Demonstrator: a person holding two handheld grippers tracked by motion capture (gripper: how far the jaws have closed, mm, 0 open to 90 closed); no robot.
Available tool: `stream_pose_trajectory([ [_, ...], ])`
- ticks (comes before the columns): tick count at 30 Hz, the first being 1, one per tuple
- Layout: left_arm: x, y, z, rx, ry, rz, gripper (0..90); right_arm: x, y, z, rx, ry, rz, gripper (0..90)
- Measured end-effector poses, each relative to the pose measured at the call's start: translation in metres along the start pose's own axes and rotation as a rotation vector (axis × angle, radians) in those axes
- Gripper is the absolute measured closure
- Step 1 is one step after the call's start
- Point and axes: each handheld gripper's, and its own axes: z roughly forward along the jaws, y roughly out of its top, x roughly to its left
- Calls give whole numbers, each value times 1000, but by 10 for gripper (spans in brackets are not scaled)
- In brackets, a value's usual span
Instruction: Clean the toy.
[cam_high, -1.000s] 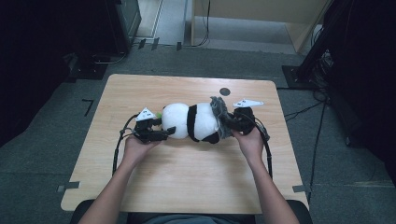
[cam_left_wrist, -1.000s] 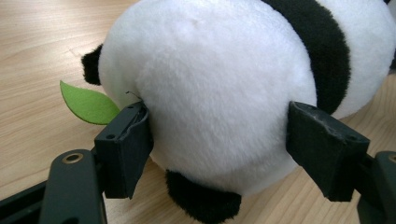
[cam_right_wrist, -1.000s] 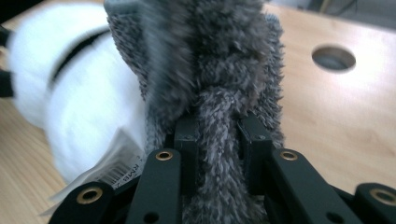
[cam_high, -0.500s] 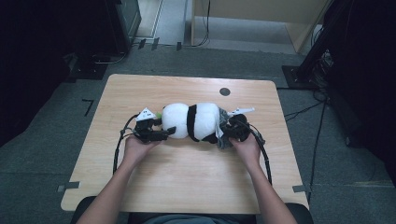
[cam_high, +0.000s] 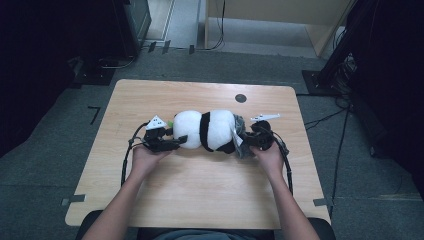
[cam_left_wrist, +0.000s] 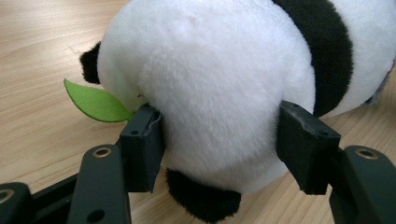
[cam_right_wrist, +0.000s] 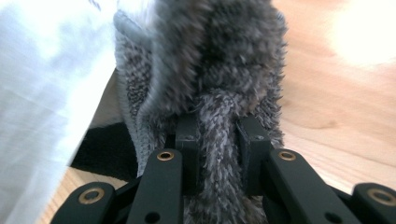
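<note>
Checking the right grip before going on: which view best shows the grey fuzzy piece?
The right gripper view: the grey fuzzy piece is close up, pinched between the jaws. The high view shows it small at the panda's right end. In the left gripper view, a sliver shows at the right edge.

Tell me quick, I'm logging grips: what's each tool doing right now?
Left tool: has just been closing around the panda plush, pads touching its fur.
Right tool: shut on the grey fuzzy garment.

– What's on the table?
– A black-and-white panda plush (cam_high: 207, 131), lying on its side at mid-table, a green leaf (cam_left_wrist: 95, 101) by its head.
– Anything else?
– A grey fuzzy cloth (cam_right_wrist: 219, 70), touching its right end.
</note>
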Motion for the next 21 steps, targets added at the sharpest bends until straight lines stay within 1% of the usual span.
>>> stream_pose_trajectory([
  [2,0,0,0,1,-1,-2,367,0,2,-10,-22,-6,4,753],
  [5,0,0,-1,3,1,-1,364,0,5,-25,-67,1,3,754],
  [8,1,1,-1,3,-3,-13,353,3,10,-39,-98,6,-21,755],
  [11,0,1,-2,6,0,-13,344,8,16,-55,-141,20,-39,755],
  [12,0,2,-2,8,0,-13,342,9,18,-58,-147,26,-45,755],
  [15,0,3,-2,16,2,-12,338,19,25,-70,-170,42,-73,755],
  [17,-1,3,-2,19,4,-12,337,27,29,-76,-188,66,-96,755],
  [19,-1,4,-2,25,5,-12,336,38,34,-78,-185,86,-121,755],
  [21,-2,4,-2,27,7,-10,336,51,37,-76,-180,103,-155,755],
])
